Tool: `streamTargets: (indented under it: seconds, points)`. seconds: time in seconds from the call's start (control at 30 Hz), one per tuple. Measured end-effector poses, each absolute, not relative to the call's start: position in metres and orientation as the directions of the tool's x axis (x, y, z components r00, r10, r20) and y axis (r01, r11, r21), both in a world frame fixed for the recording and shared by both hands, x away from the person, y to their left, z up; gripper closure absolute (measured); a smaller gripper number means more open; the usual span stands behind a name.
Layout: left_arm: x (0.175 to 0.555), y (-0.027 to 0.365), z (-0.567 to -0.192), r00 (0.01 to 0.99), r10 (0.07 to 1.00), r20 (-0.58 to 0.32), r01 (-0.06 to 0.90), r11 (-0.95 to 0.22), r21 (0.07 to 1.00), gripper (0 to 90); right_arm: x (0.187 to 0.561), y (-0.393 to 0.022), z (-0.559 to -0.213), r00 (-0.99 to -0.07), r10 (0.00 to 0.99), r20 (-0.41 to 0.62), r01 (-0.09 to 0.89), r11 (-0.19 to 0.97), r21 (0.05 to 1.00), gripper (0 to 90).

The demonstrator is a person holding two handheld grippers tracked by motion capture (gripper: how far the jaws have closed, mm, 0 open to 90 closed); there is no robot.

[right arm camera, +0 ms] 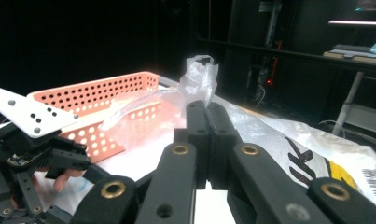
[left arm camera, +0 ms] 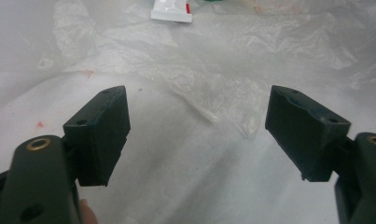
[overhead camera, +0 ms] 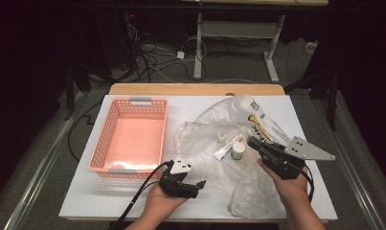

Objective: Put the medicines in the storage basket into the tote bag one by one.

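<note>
Pink basket (overhead camera: 133, 136) beside crumpled plastic bag (overhead camera: 214, 132)

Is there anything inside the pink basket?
No, the high view shows the pink basket with a bare bottom.

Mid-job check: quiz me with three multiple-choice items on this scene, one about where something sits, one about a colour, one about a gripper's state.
1. Where is the basket relative to the clear plastic bag?
A. Left of it
B. Right of it
C. Under it

2. What colour is the basket?
A. Blue
B. Pink
C. Green

3. How do the left gripper jaws stand?
A. Shut on a tube
B. Shut on nothing
C. Open

Answers: 1 A, the high view shows it on the table's left half; 2 B, its perforated walls are pink; 3 C, the left gripper view shows a wide gap between them above the bag.
</note>
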State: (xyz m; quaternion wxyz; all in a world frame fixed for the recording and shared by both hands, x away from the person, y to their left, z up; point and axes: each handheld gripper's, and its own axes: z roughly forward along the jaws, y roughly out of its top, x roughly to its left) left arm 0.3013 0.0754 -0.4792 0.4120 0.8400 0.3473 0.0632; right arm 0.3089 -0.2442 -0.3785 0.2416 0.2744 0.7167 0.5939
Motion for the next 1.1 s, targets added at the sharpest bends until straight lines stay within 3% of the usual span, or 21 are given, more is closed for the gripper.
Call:
streamTargets:
  seconds: [0.57,0.63,0.8,1.0,1.1]
  points:
    - [0.301,0.077,-0.488,0.736,0.662,-0.142,0.545,-0.454,0.705,14.5,0.309,-0.274,-0.368,-0.669,0.743,0.009,0.093,0.071,0.993,90.0]
    - [0.302,0.078,-0.488,0.724,0.677,-0.135,0.55,-0.447,0.706,10.2,0.308,-0.274,-0.368,-0.67,0.742,-0.002,0.09,0.084,0.992,90.0]
    - [0.309,0.077,-0.488,0.699,0.702,-0.133,0.563,-0.426,0.708,9.7,0.305,-0.272,-0.372,-0.678,0.735,-0.004,0.103,0.1,0.99,90.0]
    - [0.324,0.058,-0.486,0.67,0.724,-0.165,0.59,-0.384,0.71,4.8,0.297,-0.269,-0.379,-0.693,0.721,-0.014,0.115,0.13,0.985,90.0]
    - [0.331,0.044,-0.486,0.684,0.712,-0.157,0.594,-0.419,0.687,4.5,0.296,-0.264,-0.382,-0.704,0.71,-0.021,0.12,0.148,0.982,90.0]
